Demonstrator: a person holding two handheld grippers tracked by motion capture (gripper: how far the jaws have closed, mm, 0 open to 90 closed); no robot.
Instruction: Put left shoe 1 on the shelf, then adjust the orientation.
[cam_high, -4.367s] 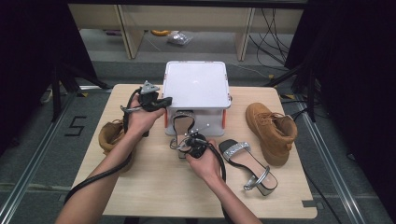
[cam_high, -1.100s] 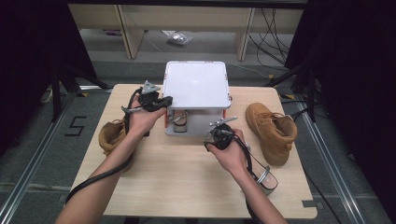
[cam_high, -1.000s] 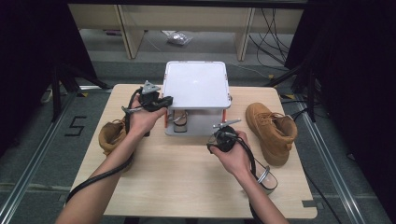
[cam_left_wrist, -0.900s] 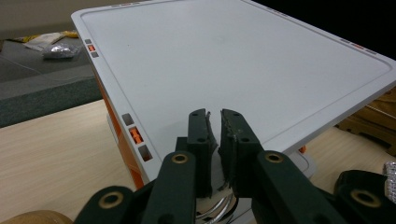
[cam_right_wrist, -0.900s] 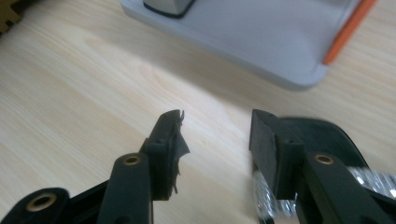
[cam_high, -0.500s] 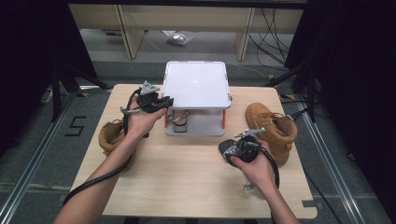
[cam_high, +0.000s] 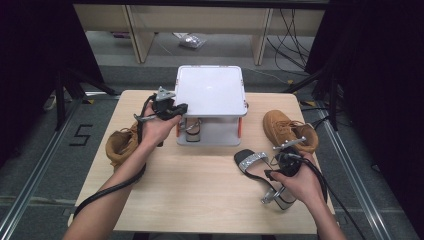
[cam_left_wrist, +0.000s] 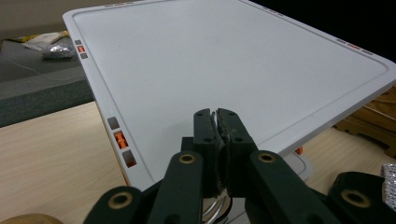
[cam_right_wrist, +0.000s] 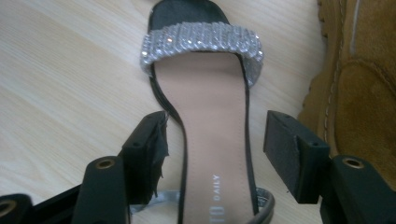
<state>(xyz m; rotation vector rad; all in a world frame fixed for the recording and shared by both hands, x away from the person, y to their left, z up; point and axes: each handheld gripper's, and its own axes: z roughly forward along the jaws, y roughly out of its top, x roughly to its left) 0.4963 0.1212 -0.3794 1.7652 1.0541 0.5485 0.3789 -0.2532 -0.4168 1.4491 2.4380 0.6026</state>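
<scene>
Two fingers spread astride glittery-strapped sandal; left gripper pressed together.

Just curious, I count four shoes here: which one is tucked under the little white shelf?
The heeled sandal beneath the white stand. Its mate, the sandal with the glittery strap, lies out on the table, and both tan boots sit out at the sides.
</scene>
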